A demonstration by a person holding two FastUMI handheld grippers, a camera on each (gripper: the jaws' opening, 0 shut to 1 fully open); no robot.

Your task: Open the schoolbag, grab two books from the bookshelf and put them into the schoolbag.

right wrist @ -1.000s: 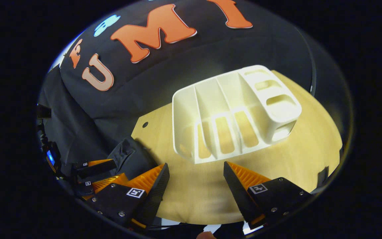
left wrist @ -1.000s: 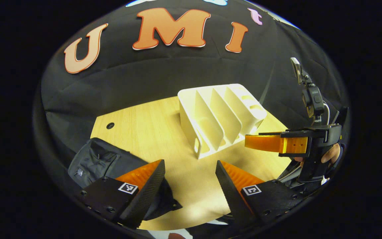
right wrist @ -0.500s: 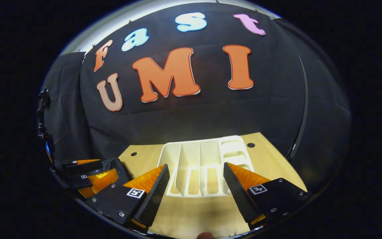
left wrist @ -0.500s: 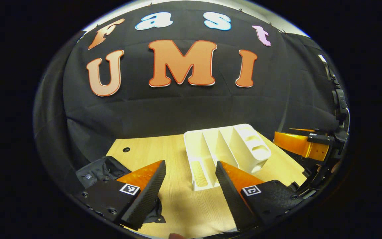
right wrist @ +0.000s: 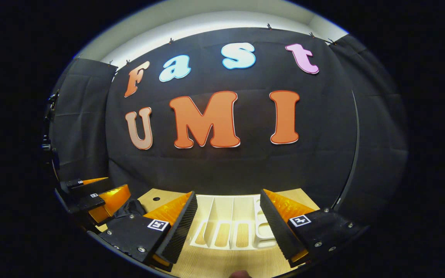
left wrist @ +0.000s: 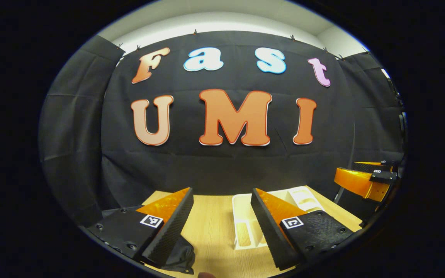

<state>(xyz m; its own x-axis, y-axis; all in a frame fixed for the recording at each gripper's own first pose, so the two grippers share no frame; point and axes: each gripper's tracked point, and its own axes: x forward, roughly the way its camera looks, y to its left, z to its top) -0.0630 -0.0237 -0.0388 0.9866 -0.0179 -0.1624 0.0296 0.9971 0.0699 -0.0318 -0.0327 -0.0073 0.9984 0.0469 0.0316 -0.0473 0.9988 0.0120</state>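
Wooden tabletop (left wrist: 211,216) under both cameras, black cloth wall behind.

Nearest, left gripper view: left gripper (left wrist: 222,227) has its fingers spread wide, nothing between them. Dark fabric of the schoolbag (left wrist: 180,255) pokes out just under the near finger; the rest of it is hidden. Beyond it, the white bookshelf (left wrist: 242,227) sits partly behind the other finger, with an empty slot visible. Far right edge, the right gripper (left wrist: 365,179) hangs in the air, well apart from the shelf.

Right gripper view: right gripper (right wrist: 228,227) is likewise spread, holding nothing. Bookshelf (right wrist: 226,226) sits straight ahead between the fingers, with no books in the dividers seen here. Left gripper (right wrist: 91,195) at the lower left, schoolbag (right wrist: 131,208) a dark lump just beside it.

Change over the last second: both cameras have tilted upward. A second ago they looked down on shelf and bag with much tabletop showing; now the wall takes most of each view and table things are squeezed to the bottom. Fingers were apart then and are apart now.

Judgement: shelf empty, both grippers free and raised, so the books are likely already in the bag and the hands are pulling back to rest. Task looks at or near its end. Bag contents cannot be confirmed from these views.
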